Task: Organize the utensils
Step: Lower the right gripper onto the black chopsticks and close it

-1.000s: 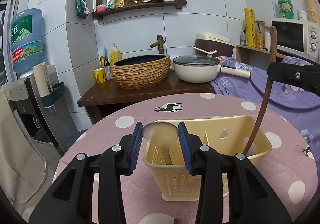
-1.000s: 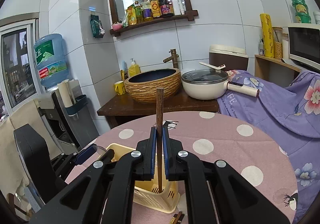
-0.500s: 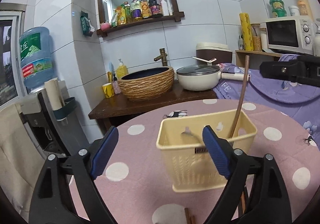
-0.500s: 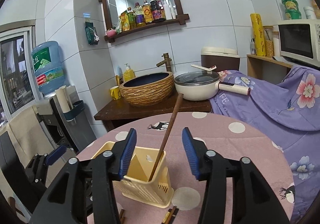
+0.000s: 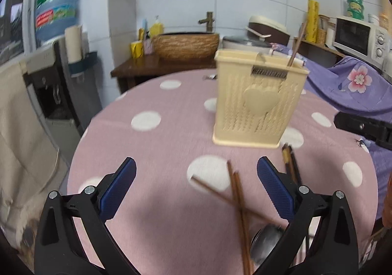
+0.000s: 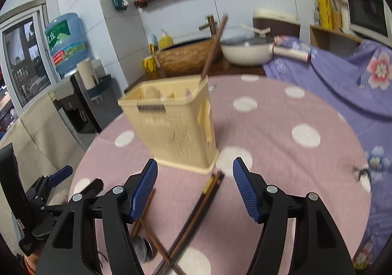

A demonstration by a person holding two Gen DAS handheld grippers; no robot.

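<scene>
**Loose chopsticks left on table, both jaws empty and opening**

Tiled kitchen corner, round table (image 5: pixel 156 142) under a pink cloth with white dots. The cream slotted plastic utensil basket (image 5: pixel 257 101) stood upright near the middle of it, with one long brown wooden stick (image 6: pixel 214 48) leaning out of its far corner and a pale spoon bowl just visible inside.

Still to sort: thin brown wooden chopsticks (image 5: pixel 238 204) lay crossed on the cloth in front of the basket, and a darker pair with yellowish tips (image 6: pixel 198 206) lay side by side just off the basket's base. A shiny metal spoon bowl (image 5: pixel 265 242) lay partly under the crossed sticks, mostly hidden by the left gripper's arm.

Left gripper (image 5: pixel 196 189): jaws very wide and opening, nothing held, crossed sticks below the gap. Right gripper (image 6: pixel 194 190): jaws part-open and widening, empty, dark pair lying under the gap.

Handling, as a judgement: chopsticks looked light, stiff, smooth and prone to roll or pivot. Best pinched across the shaft near the middle, so they do not swing. Crossed ones likely drag each other, so take the top stick first. The spoon looked slick and low-lying; its handle is the better hold.
</scene>
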